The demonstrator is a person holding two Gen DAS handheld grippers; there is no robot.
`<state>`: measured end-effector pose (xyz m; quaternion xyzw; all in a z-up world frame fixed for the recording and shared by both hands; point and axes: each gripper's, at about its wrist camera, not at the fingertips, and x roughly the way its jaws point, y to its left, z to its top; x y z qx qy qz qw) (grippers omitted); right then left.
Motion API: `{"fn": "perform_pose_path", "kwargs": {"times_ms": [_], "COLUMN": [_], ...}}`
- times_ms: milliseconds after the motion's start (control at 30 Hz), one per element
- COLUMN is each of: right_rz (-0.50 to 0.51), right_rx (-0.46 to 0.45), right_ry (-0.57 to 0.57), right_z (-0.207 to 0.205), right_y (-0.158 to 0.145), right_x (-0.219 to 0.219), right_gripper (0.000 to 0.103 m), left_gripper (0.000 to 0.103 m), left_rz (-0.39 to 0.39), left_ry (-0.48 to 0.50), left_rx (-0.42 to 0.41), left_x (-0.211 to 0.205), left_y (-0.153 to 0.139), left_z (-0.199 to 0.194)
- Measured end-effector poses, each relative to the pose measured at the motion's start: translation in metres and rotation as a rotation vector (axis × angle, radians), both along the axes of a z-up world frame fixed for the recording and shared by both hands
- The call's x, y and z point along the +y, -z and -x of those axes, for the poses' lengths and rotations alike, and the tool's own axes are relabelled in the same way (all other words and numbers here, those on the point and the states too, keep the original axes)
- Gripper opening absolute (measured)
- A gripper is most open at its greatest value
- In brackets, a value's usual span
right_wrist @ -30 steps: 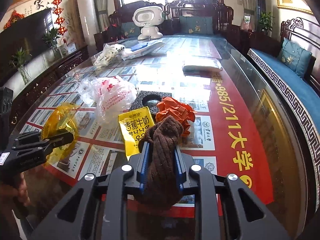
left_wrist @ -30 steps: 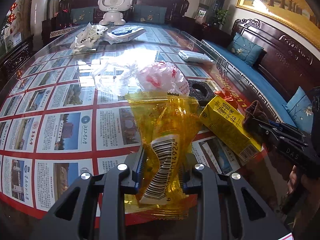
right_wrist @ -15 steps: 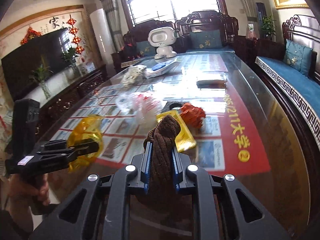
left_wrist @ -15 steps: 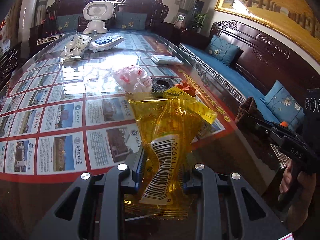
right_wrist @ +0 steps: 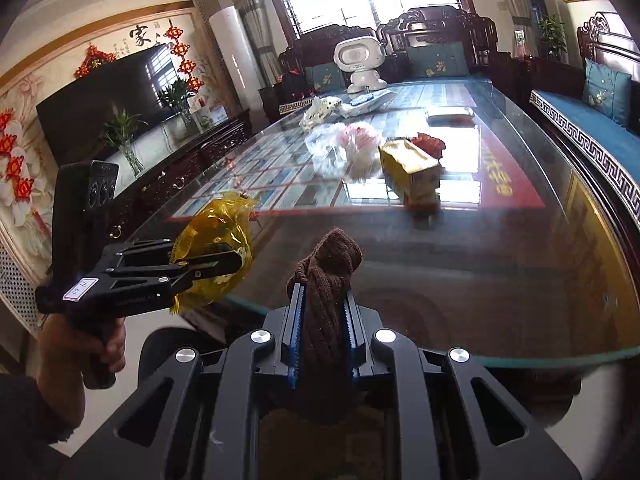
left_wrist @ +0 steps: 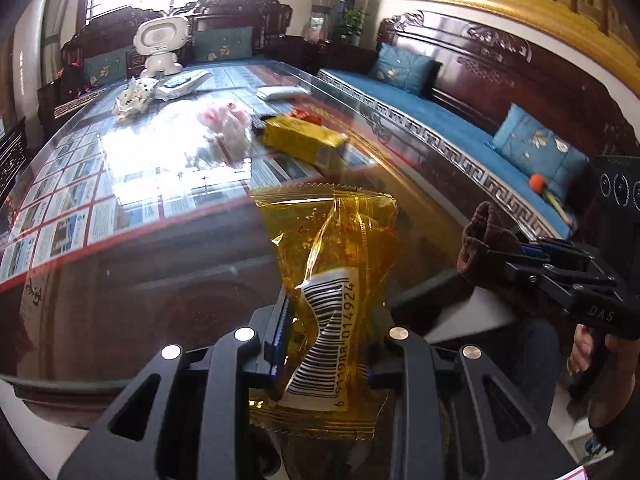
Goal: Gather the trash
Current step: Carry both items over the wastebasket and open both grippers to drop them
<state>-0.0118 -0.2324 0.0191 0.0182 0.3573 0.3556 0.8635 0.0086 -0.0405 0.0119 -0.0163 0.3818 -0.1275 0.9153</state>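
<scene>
My left gripper (left_wrist: 326,344) is shut on a crinkled yellow snack wrapper (left_wrist: 332,248) with a white barcode patch, held over the near rim of the glass table (left_wrist: 120,272). The right gripper (right_wrist: 322,320) is shut on a brown knitted sock (right_wrist: 330,264), also at the near table edge. Each view shows the other tool: the right gripper (left_wrist: 496,252) with the sock (left_wrist: 480,244) at the right, the left gripper (right_wrist: 236,260) with the wrapper (right_wrist: 216,236) at the left. A yellow drink carton (right_wrist: 412,170), a crumpled plastic bag (right_wrist: 344,142) and red scraps (right_wrist: 430,144) lie on the table.
Farther back on the table are a white toy robot (right_wrist: 360,64), a white crumpled bag (right_wrist: 320,110), a flat white packet (right_wrist: 368,102) and a folded white pack (right_wrist: 450,114). A carved wooden sofa with blue cushions (left_wrist: 440,120) runs along the right side. A TV cabinet (right_wrist: 172,168) stands left.
Both grippers have drawn back from the trash pile to the near table edge, still holding the wrapper and the sock. The table items now look farther away.
</scene>
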Motion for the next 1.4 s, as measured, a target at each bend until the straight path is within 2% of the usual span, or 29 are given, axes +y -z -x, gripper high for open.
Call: {"fn": "perform_pose_path", "kwargs": {"times_ms": [167,267,433,567,633,667,700,733,767,900,1100,1267,1333,1367,1400], "right_rz": [0.021,0.037,0.095,0.114,0.117,0.122,0.12,0.115,0.114,0.135,0.137,0.142,0.143,0.152,0.153], "right_rx": [0.05,0.082,0.17,0.243,0.268,0.28,0.29,0.308,0.319,0.34,0.345,0.332,0.34,0.342,0.334], "right_ry": [-0.001,0.022,0.036,0.032,0.038,0.047,0.051,0.054,0.055,0.061,0.047,0.03,0.014,0.022,0.031], "right_z": [0.04,0.061,0.089,0.1,0.101,0.102,0.101,0.101,0.1,0.1,0.102,0.099,0.098,0.099,0.099], "right_y": [0.024,0.043,0.09,0.121,0.132,0.138,0.141,0.145,0.148,0.155,0.156,0.154,0.153,0.152,0.15], "right_x": [-0.016,-0.024,-0.023,-0.021,-0.022,-0.023,-0.025,-0.026,-0.027,-0.028,-0.024,-0.021,-0.017,-0.017,-0.016], "right_gripper": [0.019,0.019,0.019,0.019,0.019,0.019,0.019,0.019,0.019,0.019,0.022,0.023,0.05,0.078,0.087], "left_gripper": [0.029,0.029,0.029,0.029,0.038,0.056,0.08,0.088,0.089,0.09,0.09,0.09,0.09,0.09,0.09], "left_rz": [0.002,0.005,0.043,0.025,-0.011,-0.008,0.005,0.024,0.045,0.025,-0.04,-0.05,-0.044,-0.044,-0.044], "left_ry": [0.042,0.072,0.105,0.099,0.093,0.095,0.087,0.077,0.079,0.105,0.069,0.061,0.057,0.054,0.051], "left_rx": [0.024,0.068,0.235,0.332,0.376,0.397,0.433,0.463,0.48,0.475,0.455,0.464,0.463,0.461,0.459], "left_x": [-0.016,-0.028,-0.042,-0.048,-0.052,-0.051,-0.051,-0.05,-0.048,-0.054,-0.052,-0.043,-0.04,-0.04,-0.04], "left_y": [0.015,0.036,0.101,0.148,0.171,0.178,0.188,0.196,0.202,0.209,0.208,0.205,0.204,0.203,0.202], "left_z": [0.04,0.059,0.081,0.092,0.097,0.096,0.096,0.095,0.098,0.102,0.098,0.097,0.097,0.097,0.097]}}
